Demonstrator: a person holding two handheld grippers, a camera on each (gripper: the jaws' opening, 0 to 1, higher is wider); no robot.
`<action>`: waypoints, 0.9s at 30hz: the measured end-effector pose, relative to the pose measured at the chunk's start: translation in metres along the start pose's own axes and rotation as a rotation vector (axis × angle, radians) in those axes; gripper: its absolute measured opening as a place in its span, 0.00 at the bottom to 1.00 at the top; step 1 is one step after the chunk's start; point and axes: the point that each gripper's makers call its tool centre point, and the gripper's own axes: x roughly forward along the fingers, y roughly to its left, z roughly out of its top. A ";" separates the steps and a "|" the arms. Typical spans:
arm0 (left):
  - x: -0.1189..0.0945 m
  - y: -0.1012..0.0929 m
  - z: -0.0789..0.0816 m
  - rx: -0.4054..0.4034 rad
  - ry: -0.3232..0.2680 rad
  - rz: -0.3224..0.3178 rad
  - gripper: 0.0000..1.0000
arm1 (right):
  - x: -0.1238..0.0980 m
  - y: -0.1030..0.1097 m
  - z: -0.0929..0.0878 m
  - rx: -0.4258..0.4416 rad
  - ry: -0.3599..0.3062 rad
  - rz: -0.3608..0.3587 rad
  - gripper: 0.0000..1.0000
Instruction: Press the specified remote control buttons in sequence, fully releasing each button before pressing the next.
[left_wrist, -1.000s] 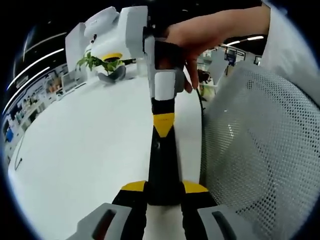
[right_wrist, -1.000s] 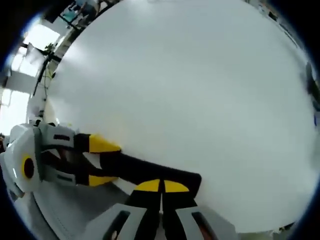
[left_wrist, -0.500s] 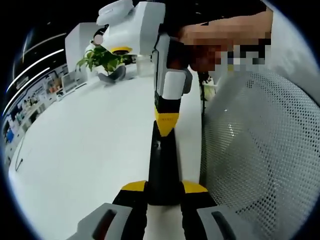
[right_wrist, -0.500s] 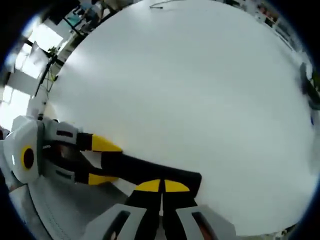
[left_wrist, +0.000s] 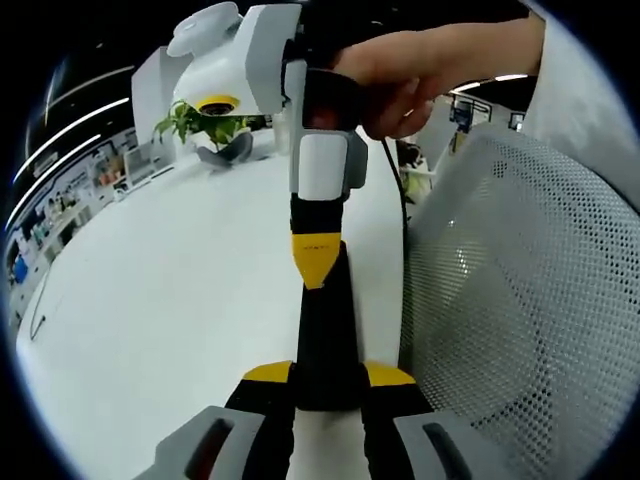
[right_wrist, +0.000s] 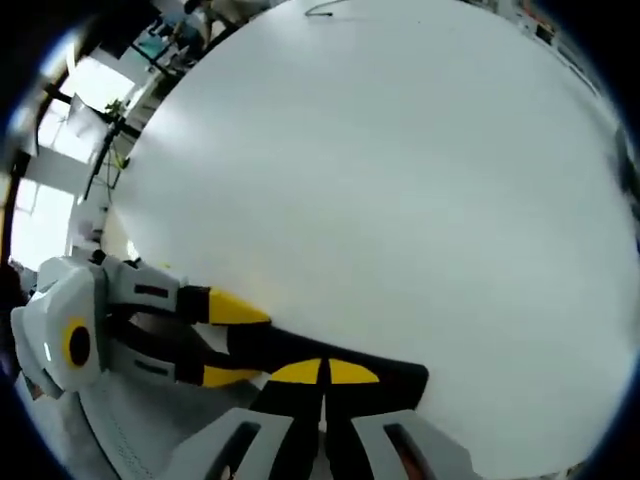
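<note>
left gripper (left_wrist: 327, 385): jaws clamped on the near end of a long black remote (left_wrist: 325, 330) – it runs straight out ahead between the yellow pads, held steady so the other tool can press on it.
right gripper (left_wrist: 316, 262): seen from the left gripper view it comes down from above and ahead, yellow tips drawn together into one point, resting on or just over the remote's top face – cannot tell if it actually touches a button.
right gripper, own view (right_wrist: 322, 372): jaws together, tips sitting right at the black remote (right_wrist: 330, 358); the left gripper (right_wrist: 215, 340) enters from the left side, its yellow pads on either side of the remote's end.
hand (left_wrist: 400, 75): a person's hand wraps the right tool's handle, above and beyond the tip.
why closed: judged – a shut pair of jaws makes a single narrow point for poking one button.
buttons: not readable in either view – remote face looks plain black.
table (left_wrist: 170, 300): white, smooth, spreads left of and beyond the left gripper; remote lies near its right edge.
chair (left_wrist: 520, 320): white mesh back just right of the left gripper.
plant (left_wrist: 195, 122): green leaves far ahead-left, past the table.
room: open office look – ceiling light strips, shelving far left, bright windows in the right gripper view.
</note>
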 end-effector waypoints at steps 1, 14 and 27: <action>0.000 0.000 0.000 -0.001 -0.001 0.000 0.24 | 0.001 -0.001 -0.001 -0.004 0.005 -0.005 0.00; 0.000 0.001 0.000 -0.003 0.001 -0.005 0.24 | 0.008 -0.001 0.009 -0.076 0.009 -0.045 0.00; 0.001 0.002 0.000 -0.022 0.004 0.000 0.24 | 0.010 -0.003 0.011 -0.088 0.017 -0.065 0.00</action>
